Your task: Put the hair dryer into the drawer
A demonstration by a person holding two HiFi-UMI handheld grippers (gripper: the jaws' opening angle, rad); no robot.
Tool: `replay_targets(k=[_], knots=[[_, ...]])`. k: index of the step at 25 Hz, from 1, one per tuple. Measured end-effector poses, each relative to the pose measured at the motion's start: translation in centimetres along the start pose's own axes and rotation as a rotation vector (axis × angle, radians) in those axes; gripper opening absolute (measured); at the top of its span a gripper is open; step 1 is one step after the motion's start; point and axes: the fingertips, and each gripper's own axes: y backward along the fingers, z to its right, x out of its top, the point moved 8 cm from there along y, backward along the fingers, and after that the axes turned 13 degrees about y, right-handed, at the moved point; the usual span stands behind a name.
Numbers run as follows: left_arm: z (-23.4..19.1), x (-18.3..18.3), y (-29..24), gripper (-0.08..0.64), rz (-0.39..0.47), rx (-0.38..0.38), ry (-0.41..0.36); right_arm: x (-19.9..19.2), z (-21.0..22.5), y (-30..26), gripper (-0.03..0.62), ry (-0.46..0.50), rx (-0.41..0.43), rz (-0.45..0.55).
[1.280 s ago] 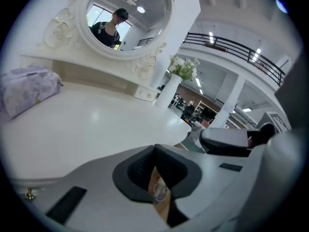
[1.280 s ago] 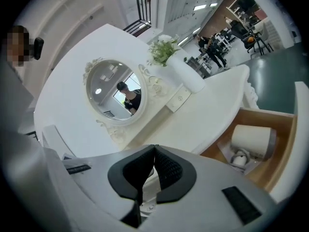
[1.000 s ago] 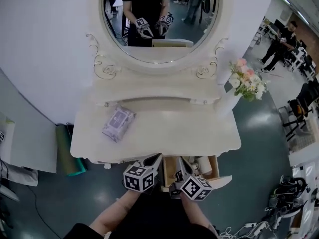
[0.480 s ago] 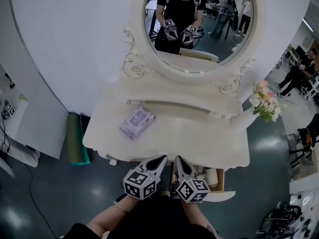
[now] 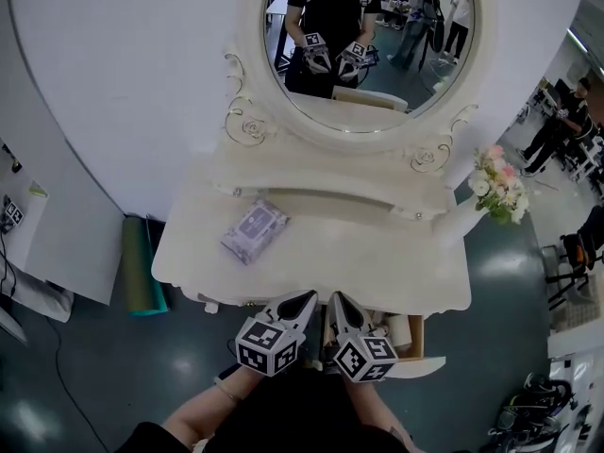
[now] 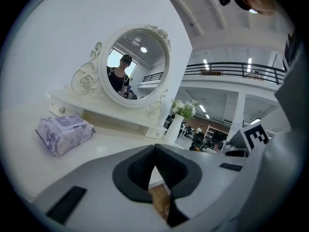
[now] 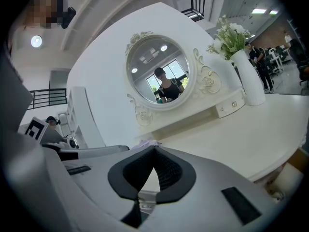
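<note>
The white dressing table (image 5: 311,267) has its right-hand drawer (image 5: 412,340) pulled out under the front edge. Pale objects lie inside it, and I cannot tell whether one is the hair dryer. My left gripper (image 5: 307,297) and right gripper (image 5: 335,299) sit side by side at the table's front edge, just left of the drawer. Both are shut with nothing between the pads. In the left gripper view the gripper's jaws (image 6: 154,147) meet above a strip of the drawer's brown inside (image 6: 160,203). In the right gripper view the gripper's jaws (image 7: 154,149) meet over the tabletop (image 7: 231,139).
A lilac tissue pack (image 5: 253,231) lies on the tabletop's left half. A white vase of flowers (image 5: 494,181) stands at the right end. The oval mirror (image 5: 368,36) rises behind a raised shelf (image 5: 330,182). A green roll (image 5: 139,264) leans beside the table's left.
Both grippers have come up a little from the drawer opening to the table's front edge, and the right one has rolled. The head view has shifted. Over the last half second almost nothing moved.
</note>
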Motion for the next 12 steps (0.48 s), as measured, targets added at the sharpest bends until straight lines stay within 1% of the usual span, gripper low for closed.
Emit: replay_targets(k=[6,12], knots=[[0.32,-0.29,-0.38,0.020,-0.020,0.000,-0.013,0.05,0.09,0.36,0.025,0.006,0.000,0.002],[0.27,-0.54,-0.23,0.020,-0.044,0.016,-0.017,-0.28,-0.32,0.66,0.025,-0.002,-0.002,-0.002]])
